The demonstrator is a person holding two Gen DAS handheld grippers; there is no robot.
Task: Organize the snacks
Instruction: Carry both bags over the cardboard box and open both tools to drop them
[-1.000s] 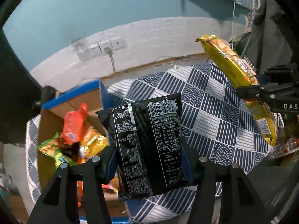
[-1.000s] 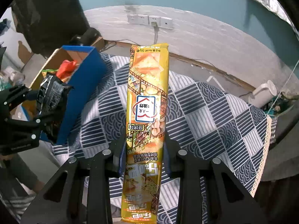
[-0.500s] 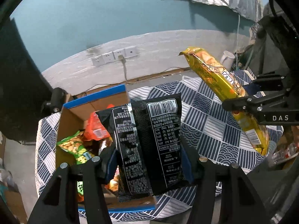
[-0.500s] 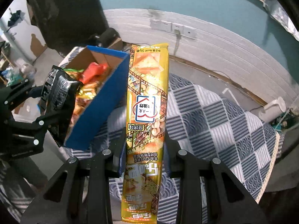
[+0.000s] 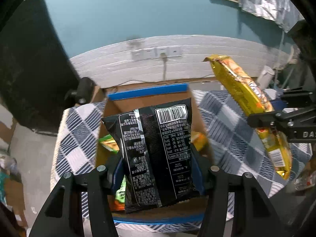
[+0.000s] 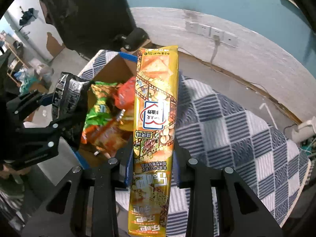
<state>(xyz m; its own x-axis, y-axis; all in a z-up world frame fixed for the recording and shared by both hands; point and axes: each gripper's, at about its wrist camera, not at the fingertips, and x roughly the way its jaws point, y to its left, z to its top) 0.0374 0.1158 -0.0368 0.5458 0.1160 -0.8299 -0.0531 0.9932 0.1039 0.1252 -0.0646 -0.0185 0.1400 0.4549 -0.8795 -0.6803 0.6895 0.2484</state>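
My left gripper (image 5: pixel 158 169) is shut on a black snack bag (image 5: pixel 156 148), held upright right above the open cardboard box (image 5: pixel 148 91) with blue rims. In the right wrist view the same black bag (image 6: pixel 67 102) hangs at the box's left side. My right gripper (image 6: pixel 152 162) is shut on a long yellow snack pack (image 6: pixel 156 118), which stands over the right wall of the box (image 6: pixel 110 71). That yellow pack (image 5: pixel 246 102) shows at the right of the left wrist view. Inside the box lie green (image 6: pixel 98 106), orange and red snack bags (image 6: pixel 124 94).
The box sits on a table covered with a blue-and-white checked cloth (image 6: pixel 227 130). A white wall with sockets (image 5: pixel 158 53) runs behind. A dark cabinet (image 5: pixel 29 69) stands at the left, with clutter on the floor beyond the table's left edge.
Both grippers have carried their packs to the left, from over the checked cloth to the box. The black bag now hangs above the box's opening and the yellow pack over its right wall.
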